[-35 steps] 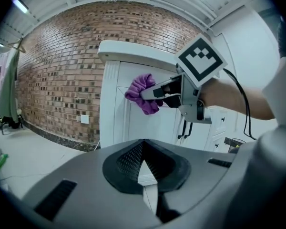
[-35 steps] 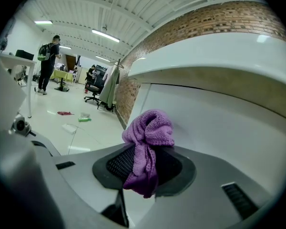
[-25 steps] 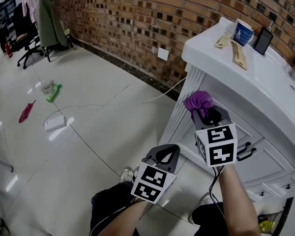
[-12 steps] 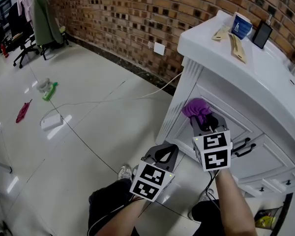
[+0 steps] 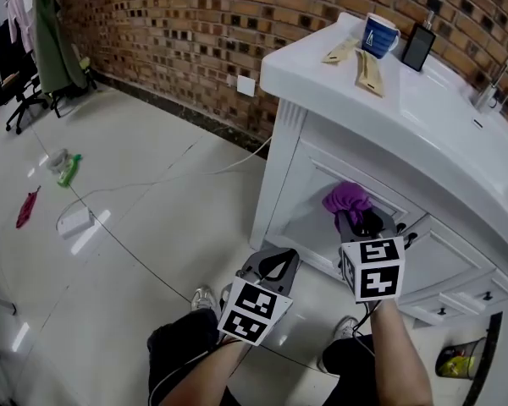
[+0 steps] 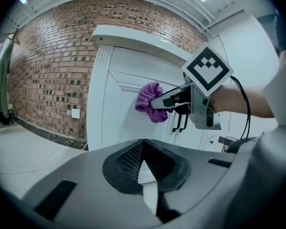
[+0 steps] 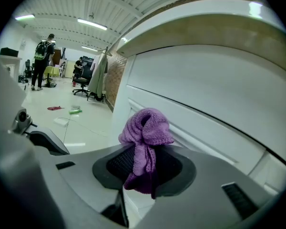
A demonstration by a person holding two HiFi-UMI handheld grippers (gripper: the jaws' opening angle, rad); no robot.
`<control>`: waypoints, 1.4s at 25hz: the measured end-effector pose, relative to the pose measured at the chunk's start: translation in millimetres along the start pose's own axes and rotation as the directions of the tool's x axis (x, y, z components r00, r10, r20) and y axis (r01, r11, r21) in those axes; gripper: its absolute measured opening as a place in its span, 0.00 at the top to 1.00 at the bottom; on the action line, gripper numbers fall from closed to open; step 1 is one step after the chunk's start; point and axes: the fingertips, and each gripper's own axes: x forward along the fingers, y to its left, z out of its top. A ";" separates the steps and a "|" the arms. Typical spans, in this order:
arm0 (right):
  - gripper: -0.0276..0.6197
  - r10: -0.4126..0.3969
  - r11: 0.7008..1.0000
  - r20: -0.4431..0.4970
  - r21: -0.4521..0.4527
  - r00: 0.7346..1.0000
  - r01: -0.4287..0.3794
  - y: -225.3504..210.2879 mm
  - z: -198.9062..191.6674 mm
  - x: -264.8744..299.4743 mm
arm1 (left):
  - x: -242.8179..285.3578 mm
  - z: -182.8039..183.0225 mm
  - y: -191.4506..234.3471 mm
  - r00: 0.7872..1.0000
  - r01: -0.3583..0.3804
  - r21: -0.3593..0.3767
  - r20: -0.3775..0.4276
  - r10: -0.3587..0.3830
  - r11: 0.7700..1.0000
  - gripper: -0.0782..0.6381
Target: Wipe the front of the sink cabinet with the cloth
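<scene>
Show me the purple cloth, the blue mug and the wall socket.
purple cloth (image 7: 146, 128), right gripper view, bunched top.
blue mug (image 5: 377, 37), head view, side wall.
wall socket (image 5: 246, 85), head view, white faceplate.

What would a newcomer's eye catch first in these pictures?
The purple cloth, bunched in the shut right gripper, stands out against the white sink cabinet front. The left gripper hangs lower left, shut and empty. A blue mug stands on the countertop above.
</scene>
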 end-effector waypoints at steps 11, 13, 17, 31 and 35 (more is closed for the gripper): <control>0.78 -0.139 0.986 -0.089 0.076 0.986 0.146 -46.2 -30.1 -39.6 | 17.2 9.2 -27.1 0.999 0.052 0.017 0.015 -0.052 0.999 0.89; 0.78 -0.159 0.984 -0.100 0.071 0.982 0.166 -51.6 -32.7 -45.2 | 18.6 10.2 -29.0 0.998 0.053 0.017 0.017 -0.054 0.998 0.89; 0.78 -0.188 0.978 -0.109 0.068 0.976 0.196 -60.2 -36.8 -57.4 | 19.9 11.4 -32.1 0.998 0.057 0.018 0.018 -0.057 0.998 0.89; 0.78 -0.219 0.971 -0.102 0.078 0.970 0.227 -57.7 -52.4 -76.5 | 19.6 8.7 -29.2 0.998 0.059 0.007 0.010 -0.059 0.998 0.89; 0.78 -0.208 0.973 -0.127 0.078 0.970 0.218 -50.1 -65.1 -72.1 | 18.8 8.8 -28.7 0.998 0.062 0.003 0.011 -0.062 0.998 0.89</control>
